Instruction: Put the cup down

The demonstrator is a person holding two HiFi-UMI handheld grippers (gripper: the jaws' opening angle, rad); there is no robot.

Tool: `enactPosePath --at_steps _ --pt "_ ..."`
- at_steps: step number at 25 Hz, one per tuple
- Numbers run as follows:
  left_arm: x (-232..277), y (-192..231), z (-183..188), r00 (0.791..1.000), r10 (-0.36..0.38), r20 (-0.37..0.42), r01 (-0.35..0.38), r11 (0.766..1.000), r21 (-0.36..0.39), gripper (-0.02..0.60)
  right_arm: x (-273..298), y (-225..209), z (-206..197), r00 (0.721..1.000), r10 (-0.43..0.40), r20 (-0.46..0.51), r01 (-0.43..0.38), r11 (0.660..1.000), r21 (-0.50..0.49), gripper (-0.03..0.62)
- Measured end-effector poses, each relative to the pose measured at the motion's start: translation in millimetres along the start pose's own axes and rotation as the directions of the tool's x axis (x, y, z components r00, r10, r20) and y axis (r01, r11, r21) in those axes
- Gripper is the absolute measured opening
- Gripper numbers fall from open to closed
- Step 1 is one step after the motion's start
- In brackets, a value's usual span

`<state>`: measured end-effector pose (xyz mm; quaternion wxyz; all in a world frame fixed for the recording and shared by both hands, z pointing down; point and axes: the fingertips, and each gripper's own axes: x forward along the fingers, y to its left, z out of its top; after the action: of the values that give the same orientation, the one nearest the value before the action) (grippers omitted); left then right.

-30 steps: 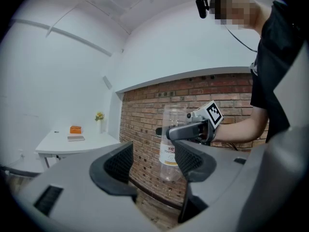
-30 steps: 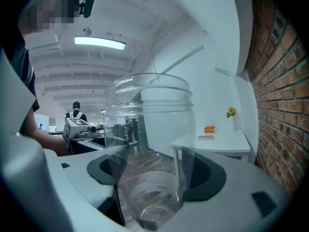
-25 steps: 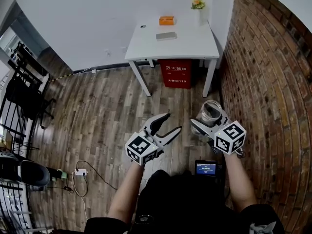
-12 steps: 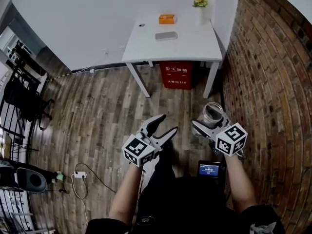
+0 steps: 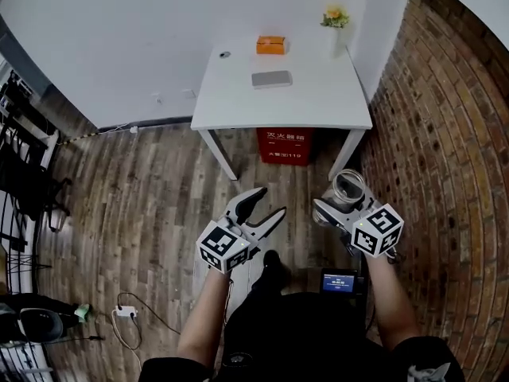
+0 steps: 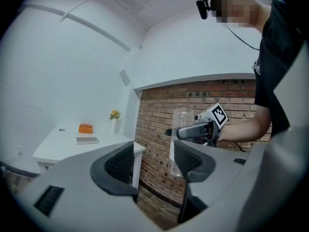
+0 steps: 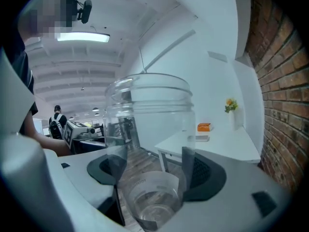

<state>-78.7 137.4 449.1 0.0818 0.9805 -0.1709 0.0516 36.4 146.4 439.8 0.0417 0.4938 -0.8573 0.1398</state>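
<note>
table (image 5: 318, 94) nearer, cup (image 5: 347, 184) partly behind right gripper (image 5: 338, 202)

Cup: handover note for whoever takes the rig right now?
Right gripper: shut on the clear cup, held upright in the air above the floor, short of the white table.
Left gripper: open, nothing between its fingers, beside the right one.
Table: orange box, grey flat item and vase towards the back; the front part is bare.
Done: cup is in hand.
Left: put the cup down; the table's bare front looks the likely spot.
</note>
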Motion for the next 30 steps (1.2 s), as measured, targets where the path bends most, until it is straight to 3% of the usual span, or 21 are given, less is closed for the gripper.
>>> enactPosePath --at_steps 11,20,30 --pt "24.1 123.8 13.7 0.999 -0.042 -0.001 0.042 0.998 -0.045 0.266 110.0 -40.0 29.5 0.999 -0.037 -0.012 0.037 0.999 0.023 0.370" --pt "58.8 169.2 11.3 0.997 -0.066 -0.035 0.064 0.996 -0.060 0.264 143.9 -83.1 34.1 0.997 -0.071 -0.018 0.072 0.995 0.065 0.370" --pt "98.1 224.2 20.9 1.000 -0.027 -0.010 0.027 0.998 -0.063 0.264 200.8 -140.0 45.7 1.000 -0.011 0.001 0.011 0.996 0.083 0.370"
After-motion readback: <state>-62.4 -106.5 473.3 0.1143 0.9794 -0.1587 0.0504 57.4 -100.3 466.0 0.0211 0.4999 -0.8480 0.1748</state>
